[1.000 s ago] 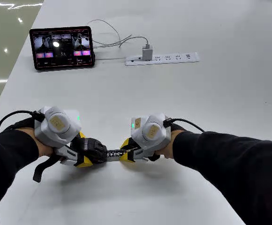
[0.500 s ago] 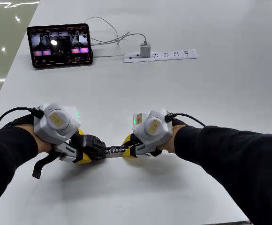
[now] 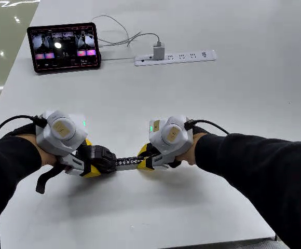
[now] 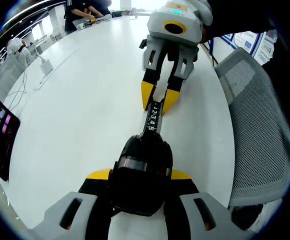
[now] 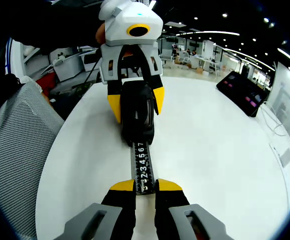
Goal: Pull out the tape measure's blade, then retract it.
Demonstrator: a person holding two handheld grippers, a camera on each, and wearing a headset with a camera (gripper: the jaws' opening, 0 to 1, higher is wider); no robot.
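while left gripper [image 4: 140,175] holds tape measure [image 3: 103,158], blade [image 3: 128,162] points toward right gripper [image 5: 145,186]

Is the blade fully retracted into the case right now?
No: a short numbered stretch of blade spans from the case to the right gripper, whose jaws pinch its tip.

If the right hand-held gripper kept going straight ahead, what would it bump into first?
Probably the tape measure's black case, along the blade it pinches, held in the left hand-held gripper.
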